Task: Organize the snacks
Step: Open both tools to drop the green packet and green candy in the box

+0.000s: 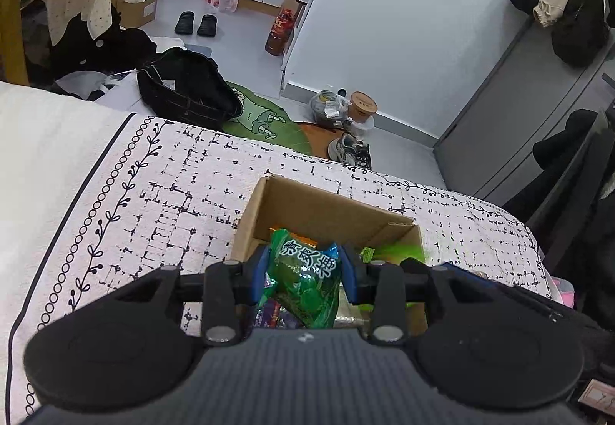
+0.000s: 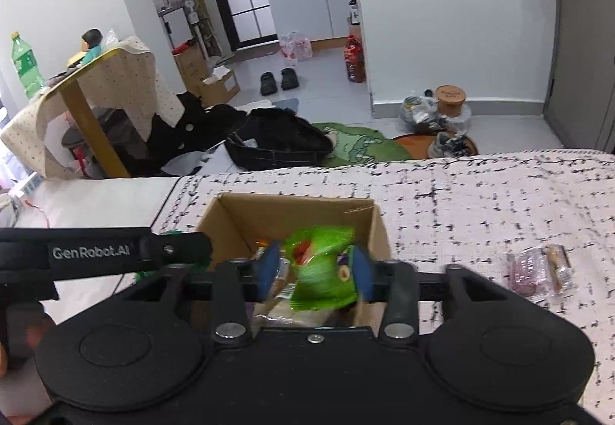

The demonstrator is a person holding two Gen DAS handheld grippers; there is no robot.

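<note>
Snack box (image 1: 326, 210) sits on bed (image 1: 153, 175). Left tongs (image 1: 305, 265) clamp dark-green packet (image 1: 307, 279); right tongs (image 2: 315, 267) clamp light-green packet (image 2: 323, 271), both above box.

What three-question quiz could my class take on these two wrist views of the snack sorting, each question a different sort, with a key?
1. True or false: the left gripper holds a dark green packet above the cardboard box.
2. What does the right gripper hold? A) light green packet B) bottle C) nothing
3. Fill in: a clear-wrapped snack lies on the ___ to the right of the box.

Key: 1 true; 2 A; 3 bedspread.
</note>
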